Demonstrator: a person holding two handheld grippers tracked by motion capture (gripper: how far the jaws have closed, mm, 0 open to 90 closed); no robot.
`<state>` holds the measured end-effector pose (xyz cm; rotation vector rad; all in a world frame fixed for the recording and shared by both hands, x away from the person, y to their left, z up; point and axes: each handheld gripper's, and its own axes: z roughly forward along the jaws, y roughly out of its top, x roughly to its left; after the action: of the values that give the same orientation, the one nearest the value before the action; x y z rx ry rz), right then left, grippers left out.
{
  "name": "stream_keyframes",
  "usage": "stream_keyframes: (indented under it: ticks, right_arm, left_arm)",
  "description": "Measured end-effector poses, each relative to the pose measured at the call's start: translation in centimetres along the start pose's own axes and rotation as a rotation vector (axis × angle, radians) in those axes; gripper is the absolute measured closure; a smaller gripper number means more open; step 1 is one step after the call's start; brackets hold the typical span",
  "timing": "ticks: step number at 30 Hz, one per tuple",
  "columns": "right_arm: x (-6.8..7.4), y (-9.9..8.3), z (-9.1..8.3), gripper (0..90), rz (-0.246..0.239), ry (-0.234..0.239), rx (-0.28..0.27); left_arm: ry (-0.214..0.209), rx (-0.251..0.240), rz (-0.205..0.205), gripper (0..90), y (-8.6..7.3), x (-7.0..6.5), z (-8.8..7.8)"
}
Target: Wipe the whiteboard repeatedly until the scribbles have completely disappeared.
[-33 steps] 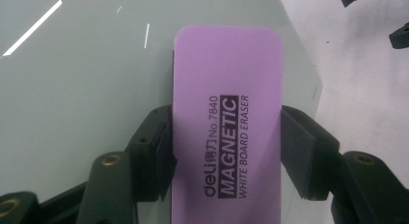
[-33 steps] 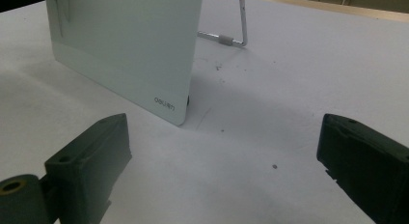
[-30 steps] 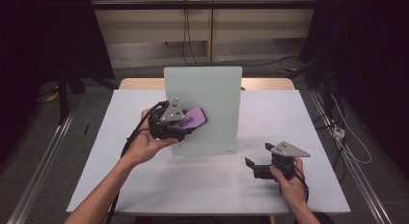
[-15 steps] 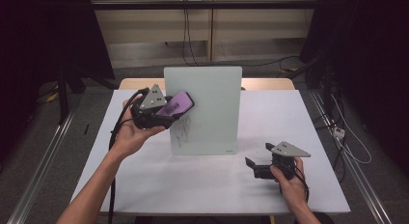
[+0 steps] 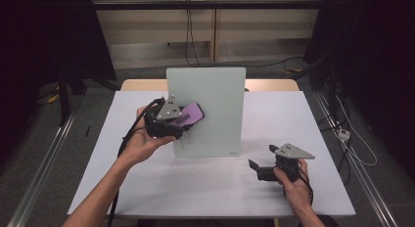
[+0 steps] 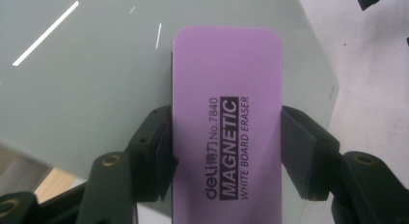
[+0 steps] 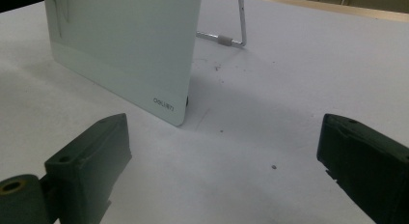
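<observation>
The left gripper [image 6: 222, 151] is clamped on a purple eraser [image 6: 226, 118], its two black jaws pressing the eraser's long sides; the lower end of the eraser runs off the bottom of the left gripper view, and its underside is hidden, so whether its pad actually touches the board cannot be told. In the high view the left gripper [image 5: 183, 120] holds the eraser [image 5: 192, 113] against the left part of the pale green whiteboard [image 5: 215, 104], with the gripper's body and the left hand [image 5: 144, 141] covering much of the board's lower left edge. Faint dark marks show on the board just below the gripper, too small to read. The board stands upright on the white surface [image 5: 147, 188], leaning back on a thin metal stand [image 7: 238, 26] that the right gripper view shows behind it; the top of the board is cut off in that view [image 7: 130, 45]. The right gripper [image 7: 222, 171] has its jaws wide apart with nothing between them, and rests in the right hand [image 5: 293, 185] near the board's lower right corner, apart from it. Small dark specks lie on the surface there. No containers are on the surface.
</observation>
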<state>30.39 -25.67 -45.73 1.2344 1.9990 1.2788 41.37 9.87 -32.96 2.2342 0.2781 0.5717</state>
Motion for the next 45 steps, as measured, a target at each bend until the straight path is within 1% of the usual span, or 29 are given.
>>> stream_keyframes:
  ticks: [4,8,13,17,20,23,25,26,27,30,33,35,39,41,45]
  right_arm:
    - [0.0,0.0,0.0,4.7,-0.001,0.003,0.000]
    - [0.0,0.0,-0.1,4.7,0.000,0.005,0.002]
    - [0.0,0.0,-0.1,4.7,-0.007,0.007,0.002]
    - [0.0,0.0,-0.1,4.7,-0.003,0.006,0.003]
    - [0.0,0.0,0.0,4.7,-0.001,0.007,0.002]
    - [0.0,0.0,0.0,4.7,0.000,0.006,0.002]
    - [0.0,0.0,-0.1,4.7,-0.003,0.006,0.003]
    - [0.0,0.0,-0.1,4.7,-0.003,0.008,0.003]
    - [0.0,0.0,-0.1,4.7,-0.004,0.007,0.001]
    - [0.0,0.0,-0.1,4.7,-0.003,0.006,0.001]
    - [0.0,0.0,-0.1,4.7,-0.003,0.006,0.001]
    - [0.0,0.0,-0.1,4.8,-0.003,0.006,0.000]
    - [0.0,0.0,-0.1,4.8,-0.005,0.006,0.000]
    - [0.0,0.0,-0.1,4.7,-0.003,0.004,0.002]
    - [0.0,0.0,-0.1,4.7,-0.002,0.005,0.002]
  left_arm:
    - [0.000,0.000,0.010,40.7,0.3,-0.3,0.5]
    - [-0.018,0.014,0.020,40.7,0.1,-1.0,1.2]
    - [-0.055,0.037,0.040,40.6,-0.5,-2.2,2.4]
    - [-0.097,0.055,0.043,40.6,-1.2,-2.8,2.9]
    - [-0.108,0.081,0.056,40.6,-1.5,-3.1,3.2]
    - [-0.113,0.086,0.052,40.7,-1.5,-3.0,3.0]
    - [-0.106,0.079,0.053,40.7,-1.5,-2.7,2.8]
    - [-0.100,0.079,0.049,40.7,-1.4,-2.5,2.5]
    - [-0.093,0.068,0.039,40.7,-1.4,-2.3,2.3]
    - [-0.065,0.043,0.018,40.7,-1.2,-1.2,1.2]
    - [-0.028,0.018,-0.005,40.7,-1.1,0.0,-0.1]
    - [-0.016,0.014,-0.014,40.7,-1.2,0.5,-0.7]
    - [-0.005,0.030,-0.001,40.7,-1.7,0.5,-1.0]
    - [-0.010,0.029,-0.003,40.7,-2.1,0.3,-0.9]
    - [-0.023,0.048,0.000,40.7,-2.9,-0.2,-0.6]
